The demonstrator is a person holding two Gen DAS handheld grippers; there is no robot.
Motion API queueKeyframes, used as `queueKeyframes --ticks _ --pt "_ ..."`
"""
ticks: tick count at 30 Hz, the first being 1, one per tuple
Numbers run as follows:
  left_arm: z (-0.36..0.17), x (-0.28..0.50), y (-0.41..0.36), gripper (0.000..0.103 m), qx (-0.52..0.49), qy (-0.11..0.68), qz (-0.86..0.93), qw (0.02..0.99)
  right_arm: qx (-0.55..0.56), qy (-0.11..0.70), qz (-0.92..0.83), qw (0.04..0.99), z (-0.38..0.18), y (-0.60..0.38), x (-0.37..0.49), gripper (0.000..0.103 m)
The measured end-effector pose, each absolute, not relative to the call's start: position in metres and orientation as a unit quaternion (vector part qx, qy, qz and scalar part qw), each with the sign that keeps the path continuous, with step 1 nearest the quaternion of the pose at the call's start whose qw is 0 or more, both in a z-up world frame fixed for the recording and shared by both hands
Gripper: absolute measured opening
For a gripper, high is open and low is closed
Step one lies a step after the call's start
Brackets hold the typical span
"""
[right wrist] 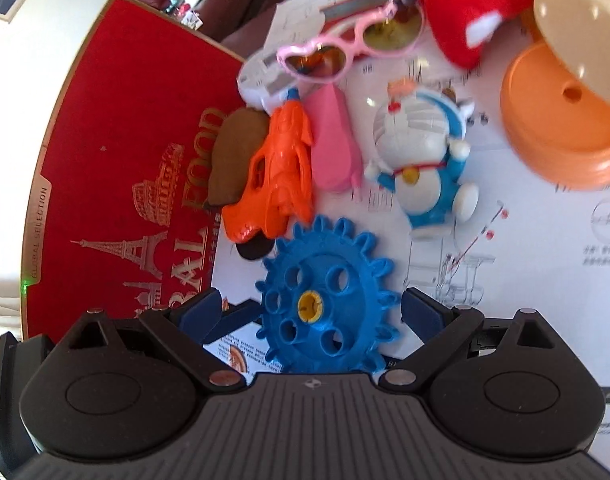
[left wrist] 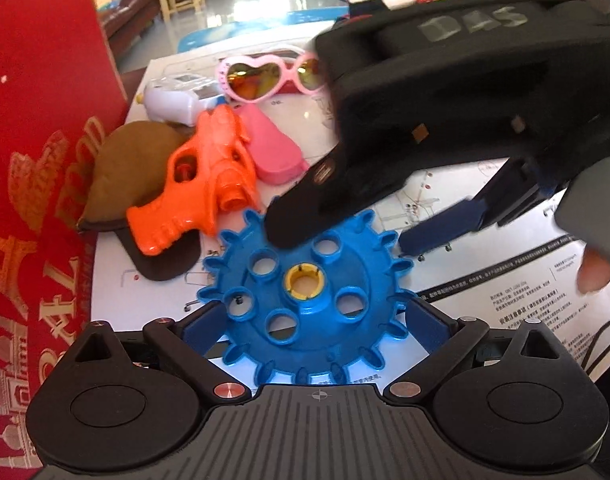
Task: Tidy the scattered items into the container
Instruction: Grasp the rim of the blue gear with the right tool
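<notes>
A blue toothed gear with a yellow hub lies on a white paper sheet. My left gripper is open with the gear between its blue fingers. My right gripper is also open around the same gear; its black body reaches in from the right in the left wrist view. Beyond lie an orange water pistol, a pink case, a brown pouch and pink heart sunglasses. The red box stands at the left.
In the right wrist view a Doraemon figure, a red plush, an orange dish and a cream dish lie to the right. A white device sits behind the pistol. Chairs and clutter fill the room behind.
</notes>
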State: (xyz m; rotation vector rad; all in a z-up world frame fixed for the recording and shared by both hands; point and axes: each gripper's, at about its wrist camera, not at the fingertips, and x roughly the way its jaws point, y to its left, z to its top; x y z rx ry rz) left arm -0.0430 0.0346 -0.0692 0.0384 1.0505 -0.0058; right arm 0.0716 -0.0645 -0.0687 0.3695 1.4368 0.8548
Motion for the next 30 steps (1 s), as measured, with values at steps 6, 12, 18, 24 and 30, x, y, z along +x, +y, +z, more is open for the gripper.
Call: queueKeyframes --ticks 6,12,18,24,30 --pt "-0.075 -0.044 0.025 0.103 0.052 0.502 -0.008 0.863 0.139 0.631 0.388 0.657 -0.068 -0.054 0.063 0.102" --pt "-0.076 -0.047 0.031 0.103 0.031 0.508 -0.016 0.86 0.191 0.645 0.402 0.621 -0.067 -0.063 0.061 0.101" --pt "-0.07 -0.051 0.028 0.093 0.032 0.504 -0.03 0.863 0.236 0.645 0.435 0.582 -0.053 -0.063 0.058 0.097" --pt "-0.065 -0.05 0.027 0.086 0.033 0.502 -0.026 0.864 0.191 0.618 0.432 0.629 -0.036 -0.064 0.057 0.097" --pt "-0.067 -0.056 0.026 0.079 0.039 0.5 -0.03 0.864 0.155 0.616 0.367 0.679 -0.051 -0.092 0.066 0.097"
